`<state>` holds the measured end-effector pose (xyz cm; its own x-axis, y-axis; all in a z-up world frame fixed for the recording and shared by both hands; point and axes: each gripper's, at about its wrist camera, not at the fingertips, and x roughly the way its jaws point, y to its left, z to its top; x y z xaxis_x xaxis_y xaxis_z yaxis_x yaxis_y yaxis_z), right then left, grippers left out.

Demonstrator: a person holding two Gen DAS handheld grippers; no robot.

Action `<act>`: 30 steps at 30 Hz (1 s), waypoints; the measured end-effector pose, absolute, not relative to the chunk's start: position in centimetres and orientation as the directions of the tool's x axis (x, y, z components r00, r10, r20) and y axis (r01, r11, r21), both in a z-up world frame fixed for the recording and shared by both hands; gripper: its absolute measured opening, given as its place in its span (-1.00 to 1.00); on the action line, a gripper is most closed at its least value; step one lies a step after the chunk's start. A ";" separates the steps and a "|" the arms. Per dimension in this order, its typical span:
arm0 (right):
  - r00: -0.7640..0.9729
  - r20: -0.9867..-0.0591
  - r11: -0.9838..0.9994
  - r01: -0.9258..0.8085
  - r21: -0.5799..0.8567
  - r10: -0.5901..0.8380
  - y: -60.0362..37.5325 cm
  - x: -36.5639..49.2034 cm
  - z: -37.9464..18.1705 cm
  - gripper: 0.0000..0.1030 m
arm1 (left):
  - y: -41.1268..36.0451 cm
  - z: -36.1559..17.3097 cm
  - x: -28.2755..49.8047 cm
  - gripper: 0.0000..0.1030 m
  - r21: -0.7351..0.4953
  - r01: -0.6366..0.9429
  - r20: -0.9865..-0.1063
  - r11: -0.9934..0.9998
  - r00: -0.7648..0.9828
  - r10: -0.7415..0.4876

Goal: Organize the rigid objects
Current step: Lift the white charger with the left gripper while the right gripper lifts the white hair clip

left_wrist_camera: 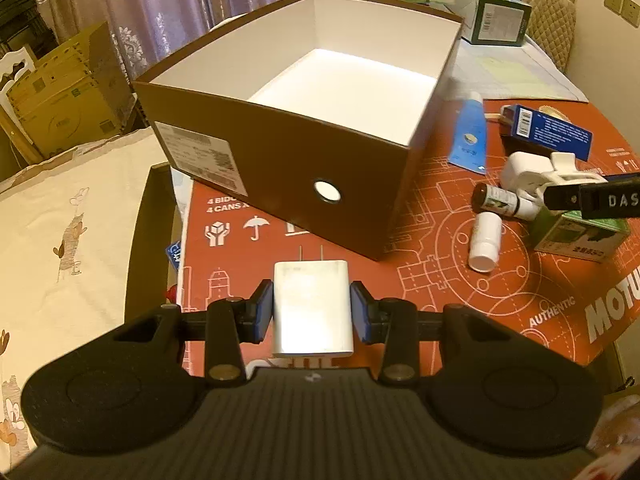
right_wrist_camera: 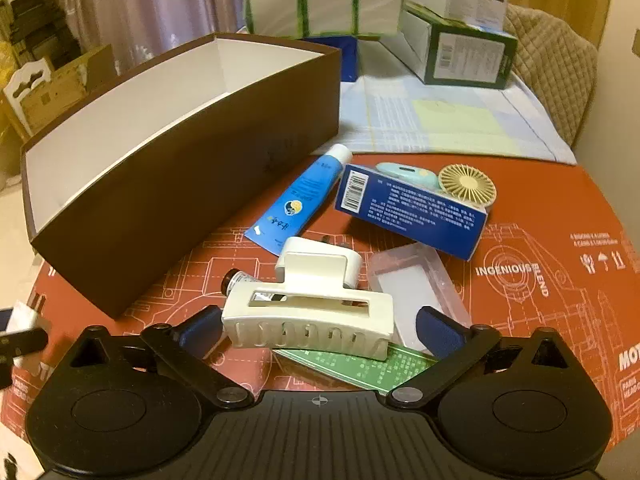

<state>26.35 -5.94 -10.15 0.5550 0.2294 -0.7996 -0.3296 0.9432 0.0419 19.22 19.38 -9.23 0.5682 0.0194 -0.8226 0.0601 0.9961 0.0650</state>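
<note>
While the left claw [left_wrist_camera: 312,308] clamps a charger [left_wrist_camera: 311,306] short of the box rim [left_wrist_camera: 280,110], the right claw [right_wrist_camera: 320,330] straddles a hair clip [right_wrist_camera: 308,316] unclenched

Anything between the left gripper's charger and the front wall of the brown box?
Nothing: in the left wrist view, only bare red printed mat separates the white charger, clamped in the left gripper, from the brown box.

Black grippers [left_wrist_camera: 312,312], blue-padded fingers [right_wrist_camera: 436,330], ribbed bases
</note>
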 end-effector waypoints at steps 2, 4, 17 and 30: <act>0.560 -0.798 0.940 -0.339 0.023 0.221 -5.8 26.3 -10.2 0.61 | 19.7 -9.0 19.3 -0.30 0.067 0.054 -0.820 0.996 0.572 0.024; 0.564 -0.797 0.937 -0.348 0.009 0.217 -5.7 26.3 -10.1 0.60 | 20.1 -8.6 19.4 -0.30 0.068 0.046 -0.817 0.997 0.577 0.029; 0.620 -0.694 0.894 -0.440 0.079 0.366 -4.3 26.2 -3.6 0.60 | 23.5 -1.9 20.6 -0.30 0.079 -0.004 -0.764 0.997 0.642 0.063; 0.545 -0.632 0.754 -0.650 0.097 0.551 3.6 29.5 -1.1 0.60 | 23.5 1.9 29.0 -0.30 0.035 0.079 -0.710 0.996 0.703 -0.030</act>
<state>29.53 3.58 -1.09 0.5453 0.5511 -0.6316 -0.6495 0.7541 0.0972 28.97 23.47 1.93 0.7033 -0.0302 -0.7102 0.0786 0.9963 0.0355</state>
